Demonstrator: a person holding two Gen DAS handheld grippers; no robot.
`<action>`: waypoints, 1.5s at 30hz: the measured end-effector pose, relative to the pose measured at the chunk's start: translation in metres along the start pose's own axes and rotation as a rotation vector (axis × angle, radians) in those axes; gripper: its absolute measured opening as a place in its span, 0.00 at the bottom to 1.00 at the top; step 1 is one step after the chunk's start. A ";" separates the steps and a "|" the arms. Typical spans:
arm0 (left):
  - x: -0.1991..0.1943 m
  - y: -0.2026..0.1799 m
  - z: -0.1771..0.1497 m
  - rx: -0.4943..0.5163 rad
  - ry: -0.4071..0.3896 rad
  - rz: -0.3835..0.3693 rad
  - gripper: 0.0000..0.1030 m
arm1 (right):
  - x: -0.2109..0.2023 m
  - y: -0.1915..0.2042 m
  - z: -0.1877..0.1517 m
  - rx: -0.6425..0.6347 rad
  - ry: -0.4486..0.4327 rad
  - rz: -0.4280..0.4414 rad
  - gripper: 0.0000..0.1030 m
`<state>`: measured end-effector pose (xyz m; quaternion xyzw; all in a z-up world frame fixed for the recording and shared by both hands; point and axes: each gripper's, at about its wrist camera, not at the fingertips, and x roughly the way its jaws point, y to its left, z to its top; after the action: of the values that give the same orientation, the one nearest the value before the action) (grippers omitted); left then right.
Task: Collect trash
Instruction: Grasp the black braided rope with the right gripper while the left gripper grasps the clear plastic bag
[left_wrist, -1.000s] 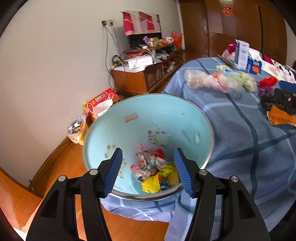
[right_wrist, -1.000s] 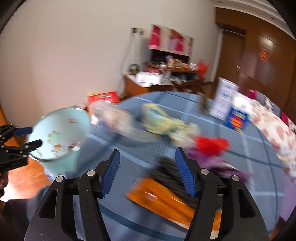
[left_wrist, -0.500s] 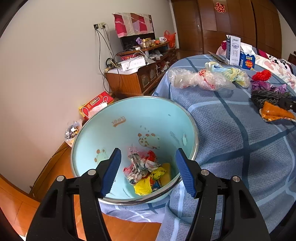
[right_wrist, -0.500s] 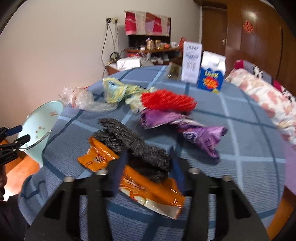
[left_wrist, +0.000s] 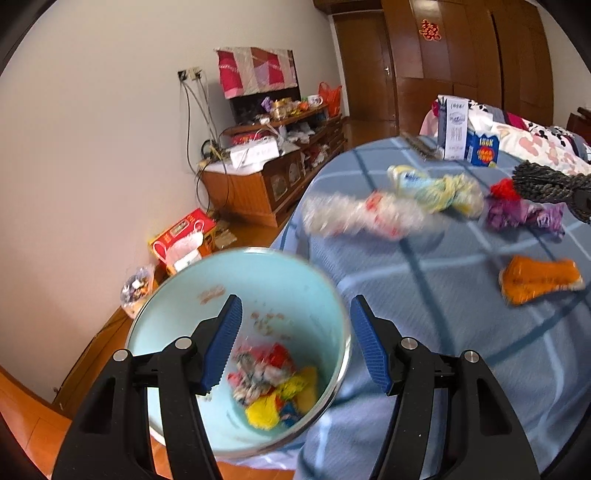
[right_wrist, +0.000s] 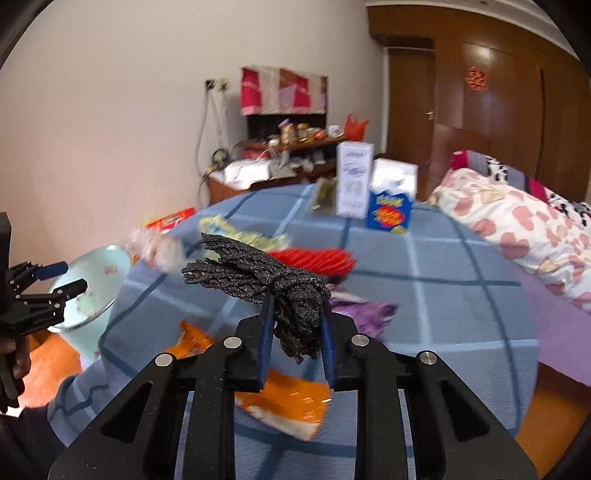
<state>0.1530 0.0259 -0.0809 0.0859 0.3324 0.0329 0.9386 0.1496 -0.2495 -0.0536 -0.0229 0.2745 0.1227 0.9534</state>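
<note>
My right gripper (right_wrist: 297, 332) has its jaws closing on a dark grey rope bundle (right_wrist: 258, 273), the pads pressing its lower end, and holds it above the blue checked bed cover (right_wrist: 443, 302). In the left wrist view the rope bundle (left_wrist: 543, 181) shows at the far right. My left gripper (left_wrist: 295, 343) stands open and empty over a light blue bin (left_wrist: 288, 273) beside the bed, with crumpled wrappers (left_wrist: 273, 384) at its bottom. An orange wrapper (right_wrist: 288, 402), a purple wrapper (right_wrist: 362, 308) and a red tuft (right_wrist: 314, 258) lie on the cover.
A clear plastic bag (left_wrist: 362, 218) and a yellow-blue bag (left_wrist: 436, 184) lie further along the bed. A tall white carton (right_wrist: 352, 181) and a blue carton (right_wrist: 388, 214) stand at the back. A wooden cabinet (left_wrist: 258, 184) and a red box (left_wrist: 184, 236) are by the wall.
My right gripper went from open above the bed to closed on the rope bundle, which now hangs lifted off the cover. My left gripper drifted, so the bin sits lower left in its view.
</note>
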 end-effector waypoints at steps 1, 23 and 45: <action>0.002 -0.004 0.006 -0.003 -0.003 -0.008 0.59 | -0.001 -0.008 0.002 0.008 -0.007 -0.028 0.23; 0.078 -0.074 0.054 0.014 0.123 -0.170 0.00 | 0.004 -0.076 -0.014 0.120 0.002 -0.139 0.23; 0.078 -0.081 0.092 0.032 0.027 -0.089 0.52 | -0.006 -0.105 -0.007 0.179 -0.038 -0.214 0.23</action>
<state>0.2719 -0.0569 -0.0740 0.0856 0.3492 -0.0130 0.9331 0.1669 -0.3535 -0.0593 0.0355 0.2622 -0.0040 0.9643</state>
